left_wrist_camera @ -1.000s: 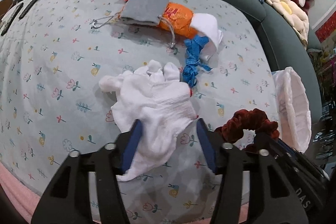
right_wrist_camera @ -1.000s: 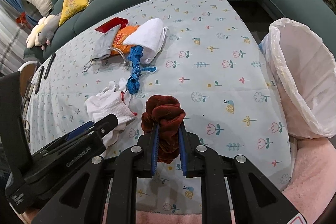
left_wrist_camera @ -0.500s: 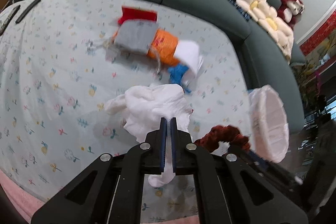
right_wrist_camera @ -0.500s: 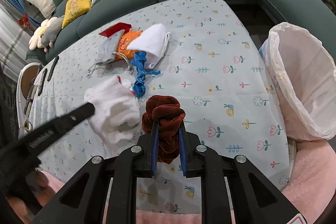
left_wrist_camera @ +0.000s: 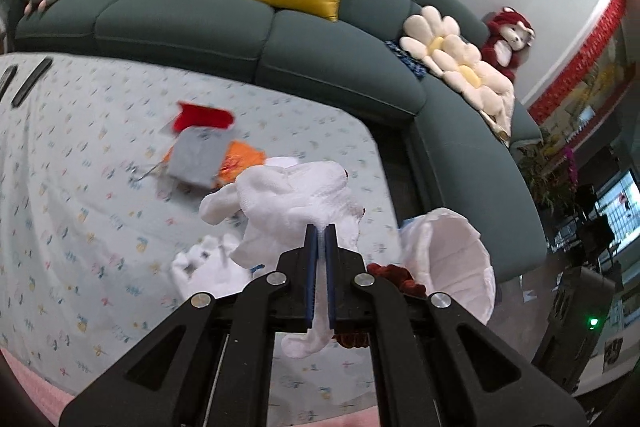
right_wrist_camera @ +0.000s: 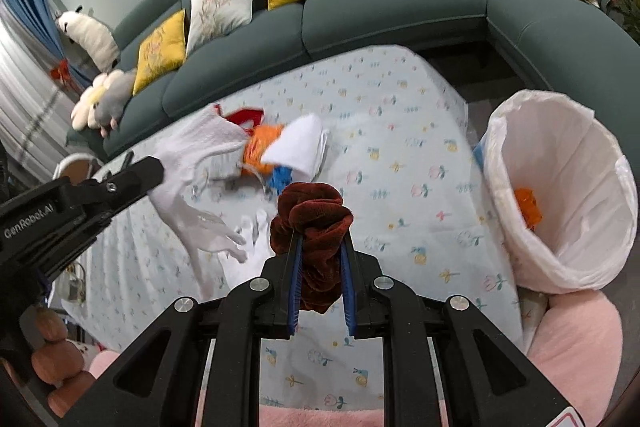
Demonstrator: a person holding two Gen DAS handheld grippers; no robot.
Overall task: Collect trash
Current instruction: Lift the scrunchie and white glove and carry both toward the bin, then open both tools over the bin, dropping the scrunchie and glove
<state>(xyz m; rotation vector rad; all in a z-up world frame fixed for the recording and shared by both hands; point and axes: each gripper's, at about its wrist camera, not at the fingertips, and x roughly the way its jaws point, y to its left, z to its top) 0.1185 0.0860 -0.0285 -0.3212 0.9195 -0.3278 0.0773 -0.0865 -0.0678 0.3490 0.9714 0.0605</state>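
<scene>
A big green sofa (right_wrist_camera: 400, 11) with yellow and white pillows curves around a table (right_wrist_camera: 400, 155) that wears a flowered cloth. The left gripper (left_wrist_camera: 319, 259) is pinched tight on a white glove (left_wrist_camera: 296, 199), which hangs above the table. Its side reads "GenRobot.AI". A second glove (left_wrist_camera: 204, 267) lies on the cloth below. The right gripper (right_wrist_camera: 320, 267) squeezes a dark red scrunchie (right_wrist_camera: 312, 219) between its blue pads. Far back on the table lies a blurry pile: red, gray, orange and white. A bin (right_wrist_camera: 560, 195) with a white bag stands just beside the table, with something orange inside
</scene>
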